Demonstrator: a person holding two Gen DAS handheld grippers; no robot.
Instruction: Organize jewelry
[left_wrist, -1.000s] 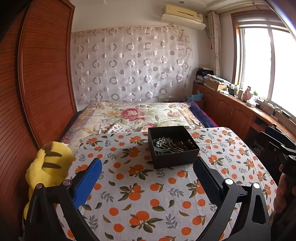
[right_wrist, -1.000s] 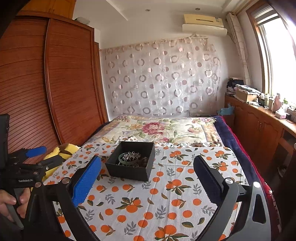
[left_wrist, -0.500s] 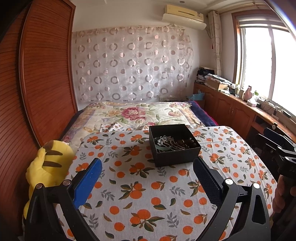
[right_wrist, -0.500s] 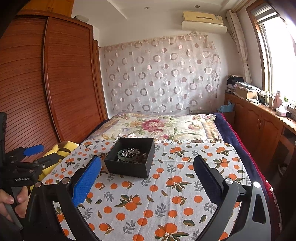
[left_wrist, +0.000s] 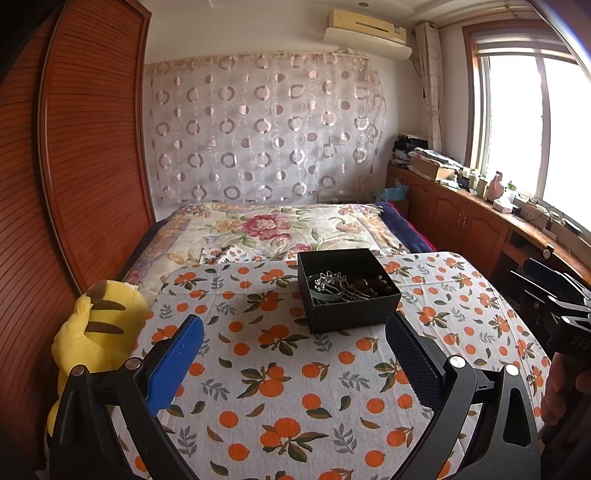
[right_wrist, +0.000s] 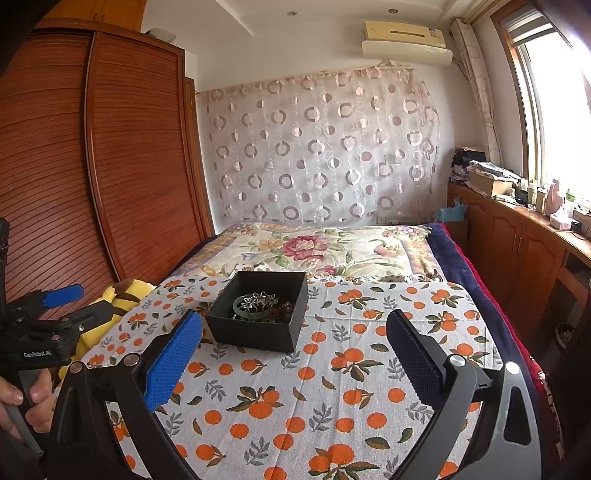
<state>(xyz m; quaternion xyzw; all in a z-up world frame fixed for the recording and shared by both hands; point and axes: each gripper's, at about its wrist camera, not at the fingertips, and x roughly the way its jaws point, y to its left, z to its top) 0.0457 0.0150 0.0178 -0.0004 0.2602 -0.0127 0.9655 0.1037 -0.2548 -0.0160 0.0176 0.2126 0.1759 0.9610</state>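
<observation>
Left wrist view: the left claw (left_wrist: 294, 334) hangs above the table (left_wrist: 280, 398) with its jaws spread wide and nothing between them, touching nothing. Just ahead of it, slightly toward its right finger, stands the black box (left_wrist: 349, 317), lidless, and the jewelry (left_wrist: 341, 286) lies tangled inside: a silvery flower piece, a greenish bangle and dark beads. No piece shows on the cloth outside the box. That fits either pieces waiting to be lifted out and sorted, or pieces already gathered in, so I would not judge which. Any reach into the box would go best from straight above, closing on a single piece so the tangle does not drag along.

Right wrist view: the right claw (right_wrist: 294, 334) is likewise wide apart and empty, held over the table. The black box (right_wrist: 258, 332) sits ahead, close to its left, blue-padded finger, with the jewelry (right_wrist: 258, 304) inside. Far to its left, a hand (right_wrist: 22, 398) grips the other tool's handle.
</observation>
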